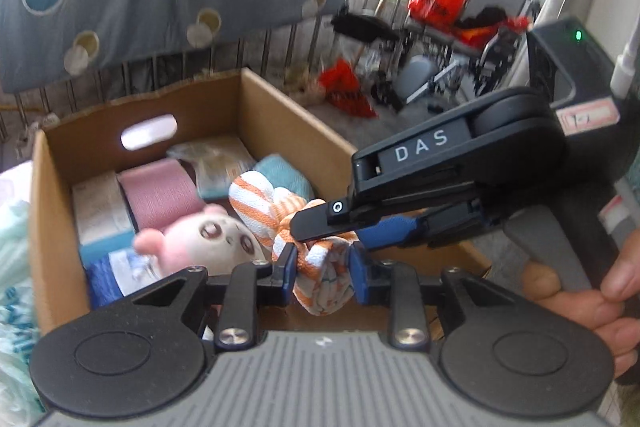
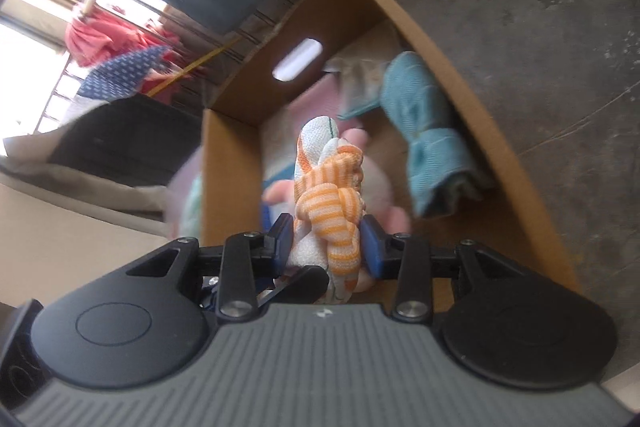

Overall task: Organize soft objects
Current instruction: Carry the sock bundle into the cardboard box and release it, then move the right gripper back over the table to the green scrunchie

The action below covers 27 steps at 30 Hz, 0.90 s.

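Over the box: one orange-striped cloth (image 1: pixel 316 259), knotted, hangs above the cardboard box (image 1: pixel 280 107).
Left gripper (image 1: pixel 323 267): jaws clamped on the cloth's lower end.
Right gripper (image 2: pixel 327 239): jaws clamped on the knot.
Risk: a lopsided release could drape the cloth over the rim (both grips sit near the close wall).
Count: one pink plush toy (image 1: pixel 208 231), one teal towel (image 2: pixel 424 131), one pink folded cloth (image 1: pixel 160 191).

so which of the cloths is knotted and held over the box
The orange-and-white striped cloth, gripped by both the left gripper and the right gripper. The pink cloth and the teal cloth lie rolled inside the cardboard box.
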### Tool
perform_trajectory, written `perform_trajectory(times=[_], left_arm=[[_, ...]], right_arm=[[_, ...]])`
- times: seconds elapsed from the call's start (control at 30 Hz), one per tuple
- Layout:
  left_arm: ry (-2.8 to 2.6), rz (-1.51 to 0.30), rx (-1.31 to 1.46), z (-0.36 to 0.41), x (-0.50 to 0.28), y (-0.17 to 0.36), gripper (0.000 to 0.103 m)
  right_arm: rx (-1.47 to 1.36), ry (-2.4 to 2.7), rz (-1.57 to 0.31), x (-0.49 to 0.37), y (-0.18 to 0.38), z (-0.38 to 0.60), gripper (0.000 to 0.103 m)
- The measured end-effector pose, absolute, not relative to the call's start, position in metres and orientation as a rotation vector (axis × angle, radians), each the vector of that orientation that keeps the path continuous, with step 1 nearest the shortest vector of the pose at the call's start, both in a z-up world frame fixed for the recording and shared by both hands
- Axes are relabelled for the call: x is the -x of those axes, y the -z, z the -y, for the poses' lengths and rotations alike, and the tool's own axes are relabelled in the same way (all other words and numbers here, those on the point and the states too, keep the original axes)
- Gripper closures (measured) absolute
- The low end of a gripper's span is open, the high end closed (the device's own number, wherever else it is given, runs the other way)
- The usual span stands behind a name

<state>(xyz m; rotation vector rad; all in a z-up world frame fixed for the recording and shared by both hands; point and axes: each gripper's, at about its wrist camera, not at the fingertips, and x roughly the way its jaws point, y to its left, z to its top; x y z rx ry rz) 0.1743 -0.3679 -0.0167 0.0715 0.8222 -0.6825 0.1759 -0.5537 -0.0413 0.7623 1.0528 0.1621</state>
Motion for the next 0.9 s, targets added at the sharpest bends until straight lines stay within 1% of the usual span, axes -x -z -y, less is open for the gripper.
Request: perform_trajectory(times=[0.07, 0.1, 0.2, 0.4, 0.5, 0.7, 0.77, 0.9], left_arm=[[0.691, -0.861, -0.09, 0.37, -0.173, 0.023, 0.067], [0.696, -0.876, -0.093, 0.371, -0.173, 0.026, 0.067], [0.706, -0.889, -0.087, 0.359, -0.165, 0.028, 0.064], [0.696, -0.872, -0.045, 0.337, -0.163, 0.018, 0.064], [0.678, -0.847, -0.036, 0.32, -0.157, 0.006, 0.059], [0.623, -0.787, -0.034, 0.26, -0.136, -0.024, 0.049], [0.584, -0.757, -0.039, 0.231, -0.127, -0.035, 0.042], [0.466, -0.723, -0.032, 0.163, -0.108, -0.046, 0.039]], right_arm=[[-0.718, -0.147, -1.078, -0.179, 0.049, 0.556, 0.066], [-0.698, -0.136, -1.083, -0.18, 0.052, 0.557, 0.067], [-0.695, -0.143, -1.081, -0.178, 0.055, 0.558, 0.067], [-0.678, -0.124, -1.056, -0.169, 0.033, 0.557, 0.064], [-0.703, -0.139, -1.024, -0.159, 0.019, 0.557, 0.062], [-0.767, -0.215, -0.947, -0.135, -0.013, 0.543, 0.06], [-0.766, -0.252, -0.928, -0.129, -0.022, 0.53, 0.059], [-0.751, -0.355, -0.913, -0.126, -0.035, 0.49, 0.057]])
